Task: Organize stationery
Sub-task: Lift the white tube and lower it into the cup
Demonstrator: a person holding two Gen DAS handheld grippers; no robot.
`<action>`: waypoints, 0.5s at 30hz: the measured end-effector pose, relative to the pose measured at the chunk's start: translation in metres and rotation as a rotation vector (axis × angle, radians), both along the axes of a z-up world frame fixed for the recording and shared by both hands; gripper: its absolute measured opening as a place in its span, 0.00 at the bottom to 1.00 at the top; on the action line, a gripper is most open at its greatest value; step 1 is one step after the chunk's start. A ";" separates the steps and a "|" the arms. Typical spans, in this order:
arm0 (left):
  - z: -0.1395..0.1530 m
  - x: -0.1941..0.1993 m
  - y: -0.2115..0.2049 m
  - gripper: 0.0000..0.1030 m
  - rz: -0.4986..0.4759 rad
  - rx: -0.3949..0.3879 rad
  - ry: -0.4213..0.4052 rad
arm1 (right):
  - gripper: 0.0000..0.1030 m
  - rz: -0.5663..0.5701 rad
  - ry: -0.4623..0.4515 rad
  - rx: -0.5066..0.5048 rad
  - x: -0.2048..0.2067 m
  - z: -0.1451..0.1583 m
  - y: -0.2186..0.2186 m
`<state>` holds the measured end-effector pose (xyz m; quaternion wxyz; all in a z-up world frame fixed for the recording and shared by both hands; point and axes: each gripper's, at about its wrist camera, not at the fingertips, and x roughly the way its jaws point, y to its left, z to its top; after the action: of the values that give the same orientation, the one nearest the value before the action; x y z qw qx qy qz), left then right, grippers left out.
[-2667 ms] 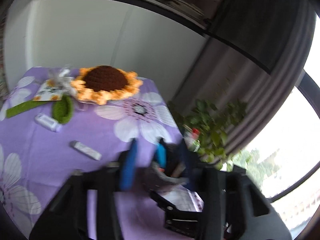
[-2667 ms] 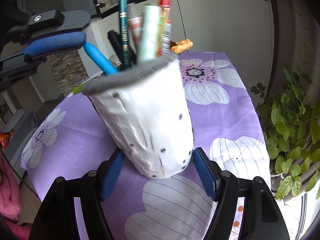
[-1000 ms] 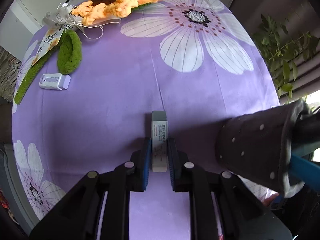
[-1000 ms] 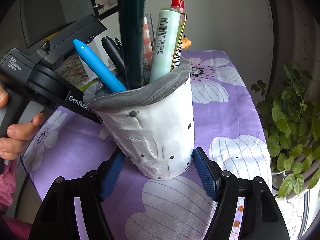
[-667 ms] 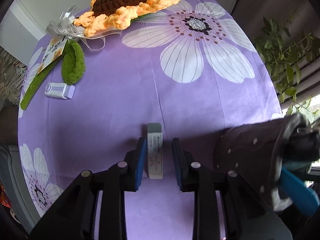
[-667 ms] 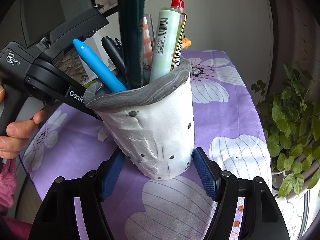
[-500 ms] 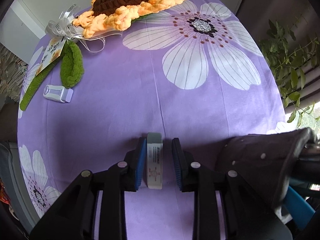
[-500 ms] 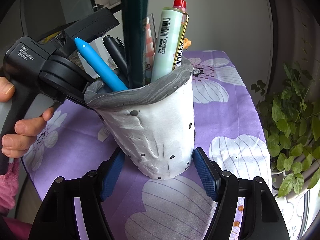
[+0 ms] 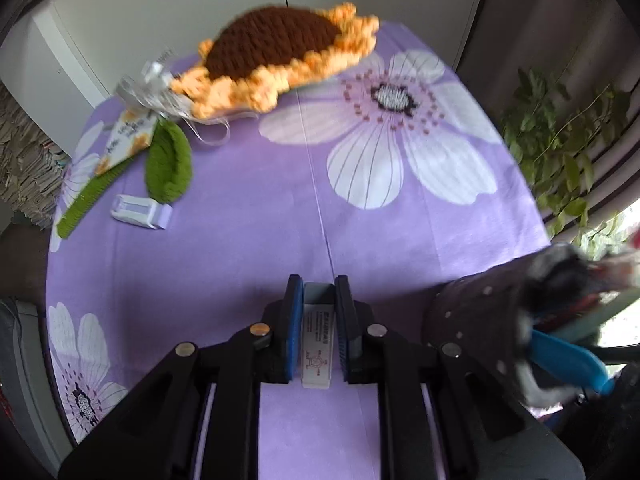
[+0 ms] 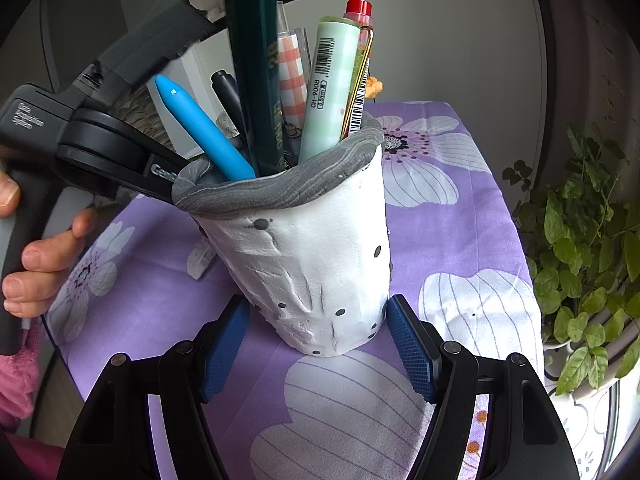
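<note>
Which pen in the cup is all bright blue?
The fat bright blue pen leaning left in the pen cup. The others are dark green, black, red-checked and pale green.

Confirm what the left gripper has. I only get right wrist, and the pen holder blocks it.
Observer: The left gripper has its jaws shut on a white eraser with a printed label, gripped by its long sides.
Operator: Where is it relative to the holder?
Observer: In the left wrist view the pen holder is off to the gripper's right, apart from the eraser.
Operator: Any other loose stationery?
Observer: One item: a white correction tape lies flat near the table's left edge, beside a green crochet leaf.
</note>
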<state>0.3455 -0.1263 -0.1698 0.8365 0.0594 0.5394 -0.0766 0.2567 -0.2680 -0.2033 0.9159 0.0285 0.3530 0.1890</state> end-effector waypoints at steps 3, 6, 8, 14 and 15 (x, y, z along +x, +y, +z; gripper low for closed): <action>0.024 -0.021 0.007 0.13 -0.009 -0.061 -0.049 | 0.70 0.000 0.000 0.000 0.000 0.000 0.000; 0.051 -0.040 0.011 0.13 -0.031 -0.121 -0.111 | 0.70 -0.001 -0.005 0.002 -0.001 0.000 -0.001; 0.065 -0.052 0.011 0.13 -0.049 -0.146 -0.146 | 0.70 -0.002 -0.005 0.001 -0.001 0.000 -0.001; 0.102 -0.076 0.002 0.13 -0.112 -0.252 -0.253 | 0.67 0.009 -0.015 -0.012 -0.002 0.001 0.002; 0.109 -0.080 -0.002 0.13 -0.125 -0.268 -0.284 | 0.67 0.015 -0.015 -0.014 -0.002 0.001 0.003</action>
<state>0.2654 -0.1282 -0.0606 0.8981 -0.0088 0.3964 -0.1902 0.2552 -0.2649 -0.2027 0.9173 0.0178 0.3476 0.1936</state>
